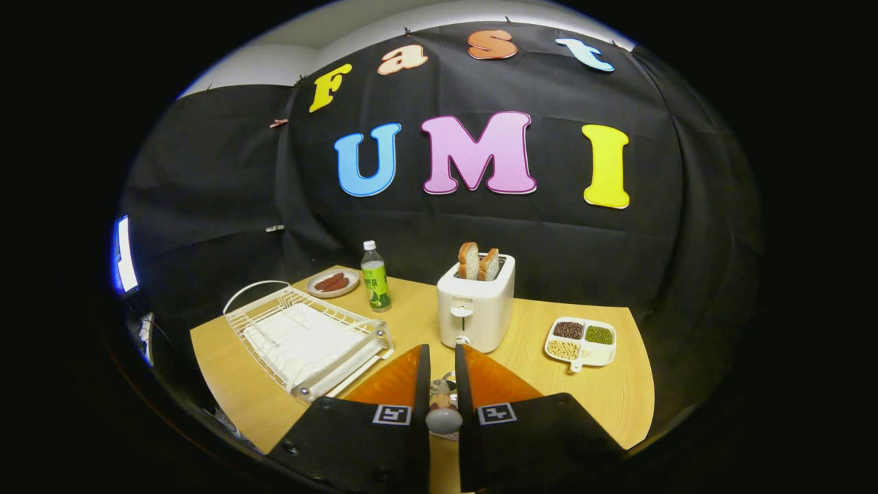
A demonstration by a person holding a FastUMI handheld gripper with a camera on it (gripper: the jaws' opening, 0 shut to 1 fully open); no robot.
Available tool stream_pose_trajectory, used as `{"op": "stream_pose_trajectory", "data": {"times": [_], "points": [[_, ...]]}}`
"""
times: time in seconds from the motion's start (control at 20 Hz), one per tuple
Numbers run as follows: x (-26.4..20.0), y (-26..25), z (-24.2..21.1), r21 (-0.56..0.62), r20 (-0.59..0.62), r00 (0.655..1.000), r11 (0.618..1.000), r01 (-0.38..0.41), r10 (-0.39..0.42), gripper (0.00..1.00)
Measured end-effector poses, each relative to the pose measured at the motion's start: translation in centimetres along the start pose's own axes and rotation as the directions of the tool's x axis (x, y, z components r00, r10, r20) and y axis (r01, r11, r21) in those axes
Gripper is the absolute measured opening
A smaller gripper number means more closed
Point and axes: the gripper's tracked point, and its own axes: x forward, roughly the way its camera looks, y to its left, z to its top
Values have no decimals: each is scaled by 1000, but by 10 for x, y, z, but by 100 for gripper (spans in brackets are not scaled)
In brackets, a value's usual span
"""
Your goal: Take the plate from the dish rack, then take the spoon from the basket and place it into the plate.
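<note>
Tool: blk body, 2 square tags, screws.

dish rack left of toaster, bottle between

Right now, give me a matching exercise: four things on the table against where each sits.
Things:
1 spoon
2 toaster
3 bottle
4 divided dish

Places:
A between the dish rack and the toaster
B between the fingers, which look closed on it
C holds two bread slices, just ahead of the fingers
D beside the toaster, opposite the rack

Pairs: 1-B, 2-C, 3-A, 4-D
</note>
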Motion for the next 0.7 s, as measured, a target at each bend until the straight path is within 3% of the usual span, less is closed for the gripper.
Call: {"op": "stream_pose_trajectory", "data": {"times": [0.35, 0.7], "points": [[-20, 56, -24, -22, -72, 988, 990, -141, 139, 20], [-20, 89, -87, 6, -176, 964, 980, -201, 199, 20]]}}
